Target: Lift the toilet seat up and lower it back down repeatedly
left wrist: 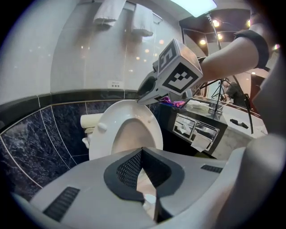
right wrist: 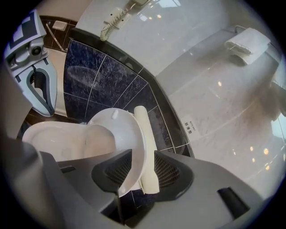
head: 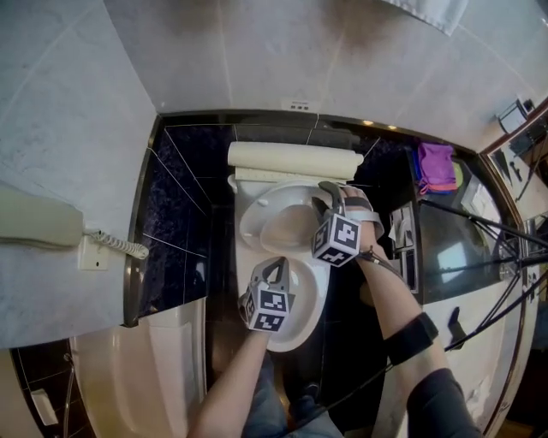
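The white toilet seat stands raised, leaning back near the cream lid over the bowl. My right gripper is at the seat's right edge. In the right gripper view its jaws stand open, with the seat's rim running between them and the lid's edge just behind. The pads do not press on the rim. My left gripper hovers over the bowl's front, shut on nothing; its tips meet below the seat.
A wall phone hangs on the left. A dark counter on the right carries a purple cloth and a paper holder. A bathtub is at lower left. Tripod legs stand on the right, and towels hang on the wall.
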Action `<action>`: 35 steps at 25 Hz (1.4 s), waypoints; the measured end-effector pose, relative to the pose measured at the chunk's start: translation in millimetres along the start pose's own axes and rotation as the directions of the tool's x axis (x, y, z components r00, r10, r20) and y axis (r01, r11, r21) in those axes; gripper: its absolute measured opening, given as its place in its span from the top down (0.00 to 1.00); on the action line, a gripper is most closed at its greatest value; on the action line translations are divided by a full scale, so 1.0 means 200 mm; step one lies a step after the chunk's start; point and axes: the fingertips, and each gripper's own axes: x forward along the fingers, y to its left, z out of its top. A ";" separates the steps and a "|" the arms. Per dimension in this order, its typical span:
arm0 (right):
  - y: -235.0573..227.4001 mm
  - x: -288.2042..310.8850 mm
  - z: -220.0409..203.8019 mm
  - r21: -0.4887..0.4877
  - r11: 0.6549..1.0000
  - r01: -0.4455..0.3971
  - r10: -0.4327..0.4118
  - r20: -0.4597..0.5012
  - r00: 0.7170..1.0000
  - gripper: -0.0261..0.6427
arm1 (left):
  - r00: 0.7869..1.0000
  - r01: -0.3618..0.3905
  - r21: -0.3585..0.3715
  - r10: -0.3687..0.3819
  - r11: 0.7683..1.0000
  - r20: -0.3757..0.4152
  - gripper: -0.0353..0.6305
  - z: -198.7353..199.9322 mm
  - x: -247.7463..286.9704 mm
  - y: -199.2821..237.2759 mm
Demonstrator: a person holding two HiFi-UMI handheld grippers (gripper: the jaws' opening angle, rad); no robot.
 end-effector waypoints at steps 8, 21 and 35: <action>0.02 0.15 0.06 -0.130 0.991 -0.028 0.026 -0.018 0.999 0.83 | 1.000 -0.004 -0.041 0.004 0.999 -0.002 0.96 -0.06 0.04 0.05; 0.06 0.10 0.07 -0.120 0.992 -0.039 0.037 -0.022 0.999 0.84 | 1.000 -0.013 -0.056 0.013 0.998 -0.013 0.96 -0.09 0.03 0.06; 0.34 -0.30 0.12 -0.117 0.993 -0.030 0.037 0.053 0.998 0.86 | 0.999 -0.025 -0.082 0.021 0.996 -0.038 0.96 -0.21 -0.05 -0.07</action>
